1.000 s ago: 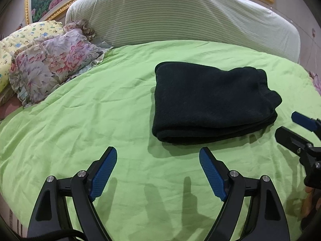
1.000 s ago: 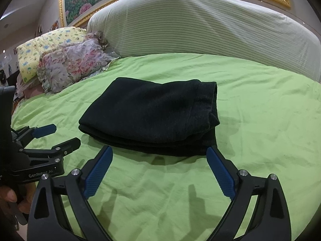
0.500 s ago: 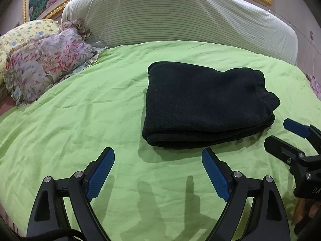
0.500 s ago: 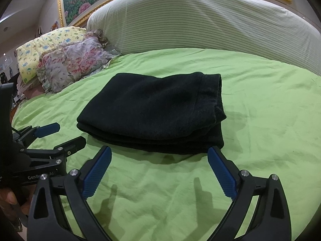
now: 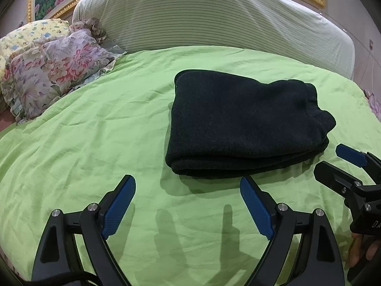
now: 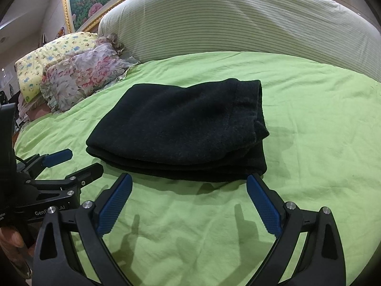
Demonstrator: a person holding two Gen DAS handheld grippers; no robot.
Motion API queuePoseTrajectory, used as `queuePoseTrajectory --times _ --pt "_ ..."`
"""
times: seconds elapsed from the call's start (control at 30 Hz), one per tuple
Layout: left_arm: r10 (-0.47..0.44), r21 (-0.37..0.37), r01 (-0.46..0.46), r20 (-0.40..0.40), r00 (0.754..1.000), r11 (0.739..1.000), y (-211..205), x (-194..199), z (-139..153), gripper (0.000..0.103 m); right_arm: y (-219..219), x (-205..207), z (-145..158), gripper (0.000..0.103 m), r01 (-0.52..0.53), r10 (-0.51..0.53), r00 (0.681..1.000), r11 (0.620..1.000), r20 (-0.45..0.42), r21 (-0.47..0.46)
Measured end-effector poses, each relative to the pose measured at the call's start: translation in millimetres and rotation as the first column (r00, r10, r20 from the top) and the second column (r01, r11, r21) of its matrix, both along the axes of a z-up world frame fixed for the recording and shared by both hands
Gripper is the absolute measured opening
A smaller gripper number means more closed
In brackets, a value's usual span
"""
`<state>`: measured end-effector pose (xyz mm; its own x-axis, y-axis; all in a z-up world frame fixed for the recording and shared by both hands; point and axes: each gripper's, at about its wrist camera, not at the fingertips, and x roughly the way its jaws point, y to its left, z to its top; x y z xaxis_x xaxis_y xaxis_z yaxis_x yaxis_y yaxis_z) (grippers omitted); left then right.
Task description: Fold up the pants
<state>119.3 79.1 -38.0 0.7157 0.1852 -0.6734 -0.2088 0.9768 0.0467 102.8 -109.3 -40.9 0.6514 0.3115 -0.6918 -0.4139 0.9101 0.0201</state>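
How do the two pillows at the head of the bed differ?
The yellow pillow carries small cartoon prints and lies farther back; the floral pillow has big pink blossoms and a ruffled edge, and lies in front, overlapping it. Both sit left of the folded black pants on the green sheet.

pants (image 5: 243, 124): black, fleecy knit, folded into a compact stacked rectangle, several layers visible along the near edge. Lying flat mid-bed on the green sheet (image 5: 100, 138). Rounded fold on the left side, looser bunched ends on the right. Nothing touching them.
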Motion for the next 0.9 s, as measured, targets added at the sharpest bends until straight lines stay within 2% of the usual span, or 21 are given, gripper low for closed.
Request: queuePoseTrajectory --times 0.9 --pt "0.001 0.003 -0.001 0.041 0.999 1.000 -4.6 -9.8 7.8 0.090 -0.2 -4.1 5.0 0.098 -0.011 0.012 0.999 1.000 0.037 -0.002"
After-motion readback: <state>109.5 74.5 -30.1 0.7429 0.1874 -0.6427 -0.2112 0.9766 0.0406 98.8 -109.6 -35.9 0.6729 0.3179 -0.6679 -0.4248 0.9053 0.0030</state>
